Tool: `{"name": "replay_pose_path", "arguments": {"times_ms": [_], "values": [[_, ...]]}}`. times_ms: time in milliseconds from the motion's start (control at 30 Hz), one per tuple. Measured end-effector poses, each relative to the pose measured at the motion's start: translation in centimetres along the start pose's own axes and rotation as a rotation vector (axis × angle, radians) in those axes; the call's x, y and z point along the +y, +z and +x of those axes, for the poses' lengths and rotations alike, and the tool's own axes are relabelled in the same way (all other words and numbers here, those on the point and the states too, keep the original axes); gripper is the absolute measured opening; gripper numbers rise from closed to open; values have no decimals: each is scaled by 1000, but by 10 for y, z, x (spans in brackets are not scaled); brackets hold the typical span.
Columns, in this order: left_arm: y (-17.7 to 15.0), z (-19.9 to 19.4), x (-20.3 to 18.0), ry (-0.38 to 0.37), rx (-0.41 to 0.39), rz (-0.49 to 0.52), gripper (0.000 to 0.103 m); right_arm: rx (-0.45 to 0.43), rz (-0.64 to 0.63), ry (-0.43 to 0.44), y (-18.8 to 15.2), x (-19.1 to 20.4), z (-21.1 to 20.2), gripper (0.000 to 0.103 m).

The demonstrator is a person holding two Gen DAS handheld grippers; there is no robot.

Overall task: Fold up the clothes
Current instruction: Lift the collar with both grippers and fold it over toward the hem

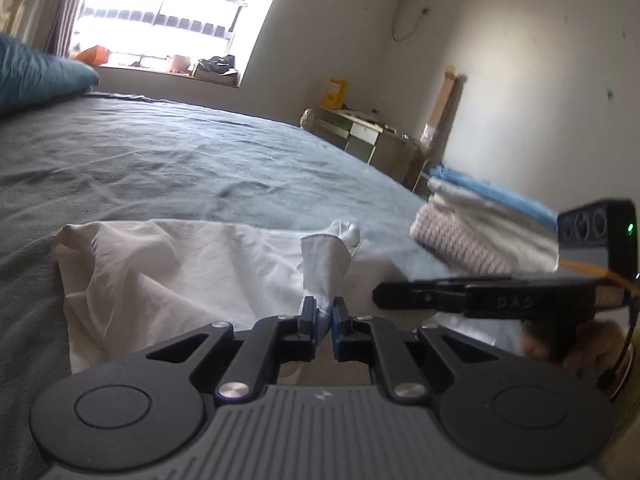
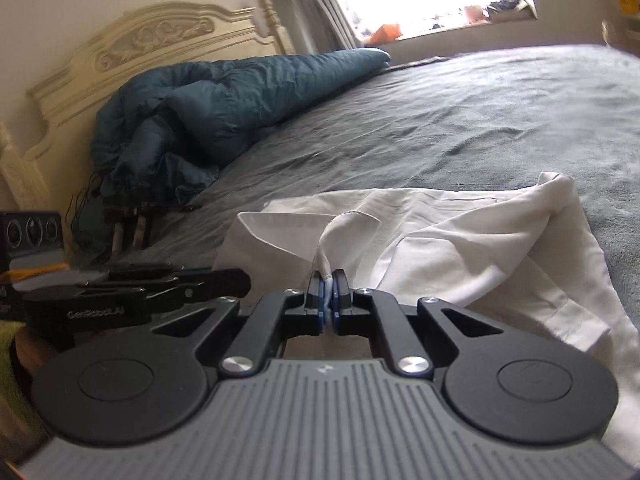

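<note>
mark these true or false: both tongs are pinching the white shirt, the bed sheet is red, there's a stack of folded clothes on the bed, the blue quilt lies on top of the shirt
1. Both tongs pinch the white shirt: true. The left tongs and the right tongs are each shut on a bunch of its fabric.
2. The bed sheet is red: false. It is grey.
3. A stack of folded clothes sits on the bed: true, beside the shirt.
4. The blue quilt lies on the shirt: false. It is heaped by the headboard, apart from the shirt.
</note>
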State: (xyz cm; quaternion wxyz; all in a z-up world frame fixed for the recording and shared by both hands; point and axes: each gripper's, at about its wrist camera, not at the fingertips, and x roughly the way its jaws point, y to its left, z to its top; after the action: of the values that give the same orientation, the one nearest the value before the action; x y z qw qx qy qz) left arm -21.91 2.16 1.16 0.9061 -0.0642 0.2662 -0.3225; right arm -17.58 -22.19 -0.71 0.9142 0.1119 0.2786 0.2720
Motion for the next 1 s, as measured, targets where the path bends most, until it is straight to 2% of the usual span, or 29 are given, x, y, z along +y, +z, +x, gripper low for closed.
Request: {"name": "replay_pose_path", "arguments": {"times_ms": [133, 333, 433, 533, 567, 600, 633, 733, 800, 867, 933, 1000], "values": [[-16, 2, -10, 15, 7, 101, 8, -8, -68, -6, -21, 0, -3, 3], [-37, 3, -23, 21, 12, 245, 12, -76, -286, -54, -53, 9, -16, 6], [-49, 3, -24, 21, 32, 281, 20, -104, -366, -78, -65, 12, -23, 6], [-61, 0, -28, 27, 32, 320, 33, -104, -433, -92, -78, 15, -28, 7], [-64, -2, -28, 30, 35, 326, 40, -101, -454, -102, -82, 16, -29, 8], [-67, -4, -29, 34, 39, 333, 48, -95, -473, -110, -87, 17, -29, 9], [-70, -6, -30, 37, 41, 337, 50, -89, -491, -119, -91, 19, -30, 15], [-76, -16, -27, 24, 43, 297, 56, -83, -536, -147, -103, 24, -35, 30], [-79, -24, -23, 17, 42, 252, 61, -81, -529, -158, -109, 24, -41, 34], [-81, -34, -17, 4, 48, 188, 62, -78, -521, -169, -114, 24, -48, 41], [-84, -45, -9, -31, 51, 104, 62, -69, -493, -172, -117, 22, -55, 43], [-87, -55, 2, -70, 53, 9, 64, -61, -401, -155, -117, 14, -67, 44]]}}
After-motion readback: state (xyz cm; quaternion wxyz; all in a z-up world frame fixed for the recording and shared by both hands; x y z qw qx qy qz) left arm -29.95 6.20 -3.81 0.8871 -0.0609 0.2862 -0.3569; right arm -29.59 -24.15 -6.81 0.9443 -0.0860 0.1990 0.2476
